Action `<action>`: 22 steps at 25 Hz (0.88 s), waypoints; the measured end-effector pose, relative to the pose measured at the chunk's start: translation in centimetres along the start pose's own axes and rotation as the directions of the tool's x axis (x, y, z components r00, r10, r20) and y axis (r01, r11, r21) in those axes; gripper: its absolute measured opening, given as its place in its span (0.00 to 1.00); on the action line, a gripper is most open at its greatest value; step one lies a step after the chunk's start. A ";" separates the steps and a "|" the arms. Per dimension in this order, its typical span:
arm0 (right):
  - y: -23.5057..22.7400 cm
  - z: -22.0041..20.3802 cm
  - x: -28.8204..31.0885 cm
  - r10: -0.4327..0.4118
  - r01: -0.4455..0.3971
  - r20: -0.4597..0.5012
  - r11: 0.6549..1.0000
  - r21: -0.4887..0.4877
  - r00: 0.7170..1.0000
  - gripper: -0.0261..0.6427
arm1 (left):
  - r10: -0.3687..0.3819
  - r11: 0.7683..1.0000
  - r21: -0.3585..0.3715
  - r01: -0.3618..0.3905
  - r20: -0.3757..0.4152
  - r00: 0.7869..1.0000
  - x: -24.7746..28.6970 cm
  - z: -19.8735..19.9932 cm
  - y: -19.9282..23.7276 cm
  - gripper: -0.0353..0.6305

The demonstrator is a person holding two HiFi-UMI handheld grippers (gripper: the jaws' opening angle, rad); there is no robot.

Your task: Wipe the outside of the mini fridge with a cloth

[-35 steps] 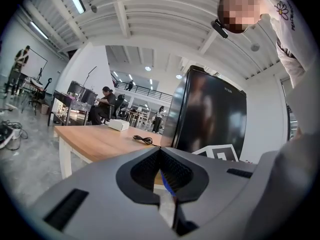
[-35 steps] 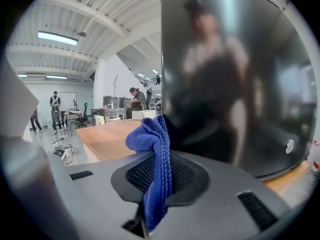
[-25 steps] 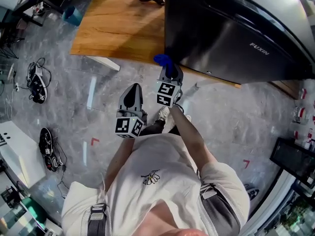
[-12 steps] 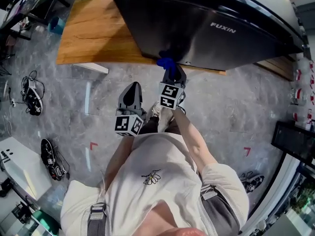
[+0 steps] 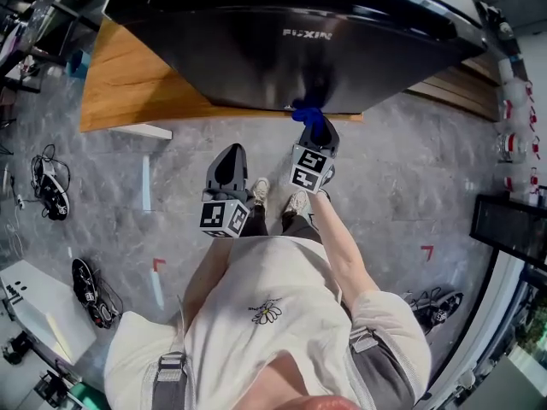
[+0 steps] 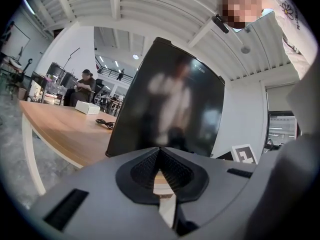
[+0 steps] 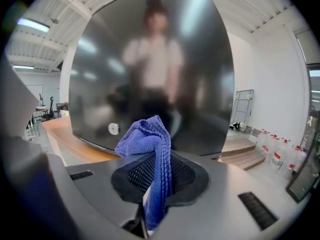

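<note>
The black glossy mini fridge (image 5: 299, 49) stands on a wooden table (image 5: 128, 84); its door fills the right gripper view (image 7: 150, 69) and shows in the left gripper view (image 6: 170, 104). My right gripper (image 5: 316, 135) is shut on a blue cloth (image 5: 308, 116), (image 7: 150, 149), held just in front of the bottom edge of the fridge door; whether the cloth touches the door I cannot tell. My left gripper (image 5: 229, 165) hangs lower and to the left, shut with nothing between its jaws (image 6: 160, 156), clear of the fridge.
A white box (image 6: 87, 108) and a black cable (image 6: 105, 124) lie on the table beside the fridge. A white table leg (image 5: 141, 131) stands at the left. Shoes and cables (image 5: 47, 190) lie on the grey floor. Wooden steps (image 7: 240, 149) sit to the fridge's right.
The person has stepped toward the fridge's front. The right gripper with the blue cloth has moved right along the door's lower edge. The left gripper has kept its place.
</note>
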State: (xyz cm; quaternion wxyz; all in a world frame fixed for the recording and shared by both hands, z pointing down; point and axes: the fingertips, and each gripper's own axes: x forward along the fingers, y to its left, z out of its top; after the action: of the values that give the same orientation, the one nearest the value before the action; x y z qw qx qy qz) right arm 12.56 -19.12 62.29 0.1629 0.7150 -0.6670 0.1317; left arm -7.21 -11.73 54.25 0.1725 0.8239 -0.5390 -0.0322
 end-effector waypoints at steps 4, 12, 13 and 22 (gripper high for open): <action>-4.8 -0.5 0.2 -0.047 0.047 -0.007 0.999 -0.002 0.999 0.13 | -0.012 1.000 0.010 0.012 -0.011 1.000 0.9 -0.9 -2.6 0.06; -10.2 -1.1 0.2 -0.092 0.092 -0.006 0.996 -0.010 0.996 0.13 | -0.008 1.000 0.030 0.008 -0.010 1.000 1.1 -1.7 -5.8 0.06; -10.6 -1.1 0.2 -0.093 0.093 -0.005 0.995 -0.016 0.996 0.13 | -0.005 0.999 0.032 0.006 -0.010 1.000 1.1 -1.8 -6.1 0.06; -13.3 -1.4 0.8 -0.104 0.103 -0.010 0.993 -0.064 0.995 0.13 | -0.008 0.999 0.050 0.008 -0.001 1.000 1.6 -1.9 -7.8 0.06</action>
State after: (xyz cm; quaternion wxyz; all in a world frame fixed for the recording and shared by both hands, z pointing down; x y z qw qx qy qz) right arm 25.96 -18.47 63.14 0.1965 0.7423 -0.6317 0.1066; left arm 0.73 -9.85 53.77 0.1518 0.8300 -0.5364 -0.0192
